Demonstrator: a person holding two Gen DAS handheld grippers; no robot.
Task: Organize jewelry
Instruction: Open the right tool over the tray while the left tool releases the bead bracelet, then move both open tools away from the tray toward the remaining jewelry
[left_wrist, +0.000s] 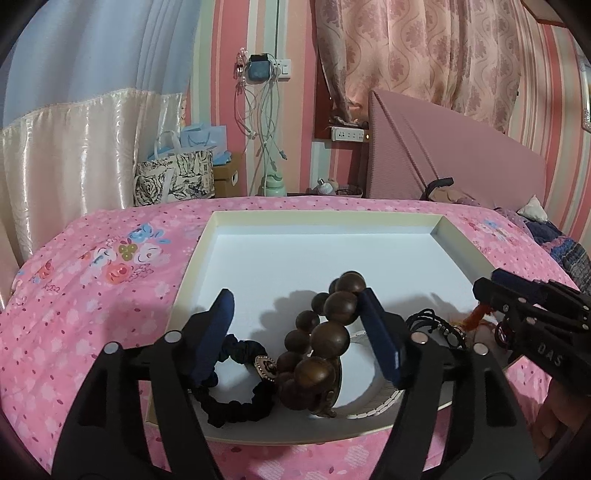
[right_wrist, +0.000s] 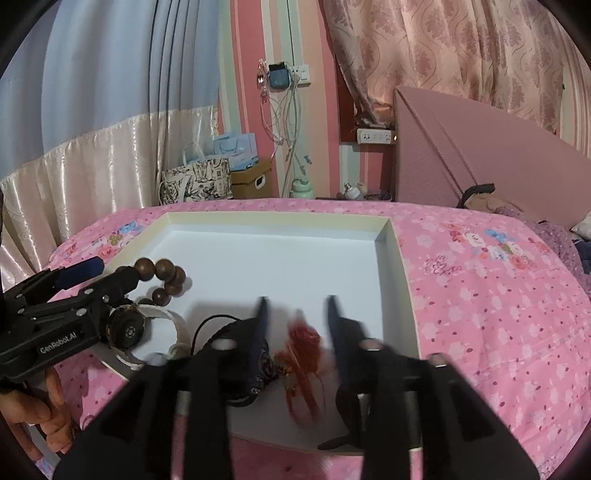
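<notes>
The wooden bead bracelet (left_wrist: 325, 332) sits near the front of the white tray (left_wrist: 458, 236), standing up in a curl between the two pads of my left gripper (left_wrist: 299, 332). My left fingers are wide open and hold nothing. The beads touch or almost touch the right pad. A dark scrunchie (left_wrist: 236, 380) lies just beside the beads on the left, and a white band (left_wrist: 384, 402) on the right.

My right gripper (right_wrist: 295, 332) is open too, with a red tassel charm (right_wrist: 306, 354) between its blurry fingers. I cannot tell if it touches them.

I think I should close my left fingers slowly on the beads only, in the middle, so they don't roll away. I must not pinch the scrunchie too.
</notes>
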